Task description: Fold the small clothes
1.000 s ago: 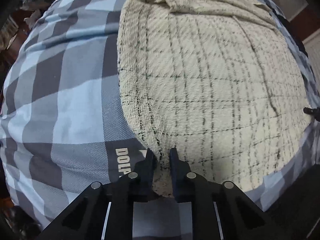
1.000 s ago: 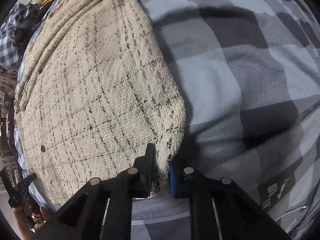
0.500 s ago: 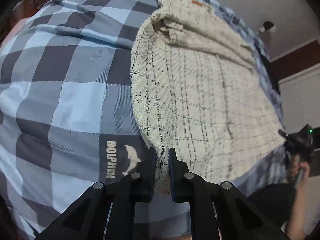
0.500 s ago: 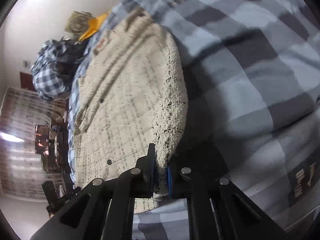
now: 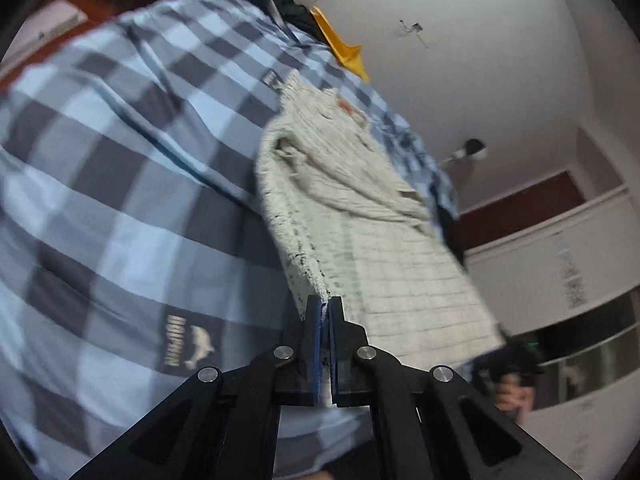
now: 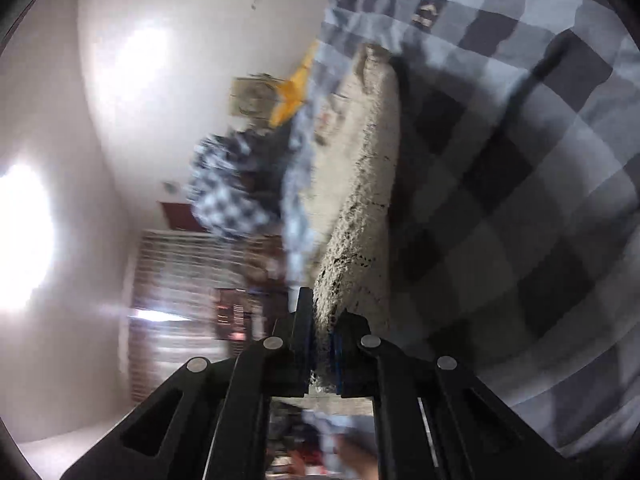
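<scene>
Garment: cream checked knit (image 5: 360, 216) stretches ahead of both grippers across the plaid bed cover (image 5: 120, 200).
Left hand-held gripper (image 5: 325, 312): clamped on one hem corner.
Right hand-held gripper (image 6: 320, 320): pinching the opposite corner.
Reason: probably keeping the hem taut for folding.

Your cream knit garment (image 5: 372, 232), crossed by thin dark grid lines, lies stretched along the blue-and-grey checked bedspread (image 5: 120, 184). Its near hem corners are lifted off the bed, each pinched between fingers, so the near edge (image 6: 360, 248) rises taut. Its far end lies rumpled, with a small orange mark there.
</scene>
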Demonstrator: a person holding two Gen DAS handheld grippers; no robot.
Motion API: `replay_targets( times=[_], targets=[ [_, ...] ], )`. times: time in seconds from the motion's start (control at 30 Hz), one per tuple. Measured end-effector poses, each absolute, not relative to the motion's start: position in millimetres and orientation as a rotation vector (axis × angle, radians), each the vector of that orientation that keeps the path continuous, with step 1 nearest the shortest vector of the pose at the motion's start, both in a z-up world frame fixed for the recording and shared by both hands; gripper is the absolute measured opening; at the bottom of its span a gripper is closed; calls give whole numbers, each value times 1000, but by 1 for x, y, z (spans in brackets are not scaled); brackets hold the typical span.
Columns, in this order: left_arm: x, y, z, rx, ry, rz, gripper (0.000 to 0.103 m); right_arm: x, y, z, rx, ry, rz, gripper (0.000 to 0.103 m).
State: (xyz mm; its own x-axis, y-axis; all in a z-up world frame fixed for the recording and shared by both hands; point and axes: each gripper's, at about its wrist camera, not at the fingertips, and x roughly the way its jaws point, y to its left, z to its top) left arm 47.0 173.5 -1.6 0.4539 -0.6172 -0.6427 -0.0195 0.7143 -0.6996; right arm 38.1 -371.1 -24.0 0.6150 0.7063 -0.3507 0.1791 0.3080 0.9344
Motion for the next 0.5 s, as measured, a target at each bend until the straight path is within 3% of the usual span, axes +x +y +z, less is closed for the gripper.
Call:
replay_targets(
  times=[0.23,0.4,0.5],
  targets=[
    [19,143,7,-664,1122,-473,2,17,-357,0,1319,853,521,4],
    [-28,156,45,-710,1042,-545,0,-13,-366,10,1368,813,547,4],
    [-65,161,86,-653,924,-572,0,-36,-384,38,1378,679,624,0]
  ],
)
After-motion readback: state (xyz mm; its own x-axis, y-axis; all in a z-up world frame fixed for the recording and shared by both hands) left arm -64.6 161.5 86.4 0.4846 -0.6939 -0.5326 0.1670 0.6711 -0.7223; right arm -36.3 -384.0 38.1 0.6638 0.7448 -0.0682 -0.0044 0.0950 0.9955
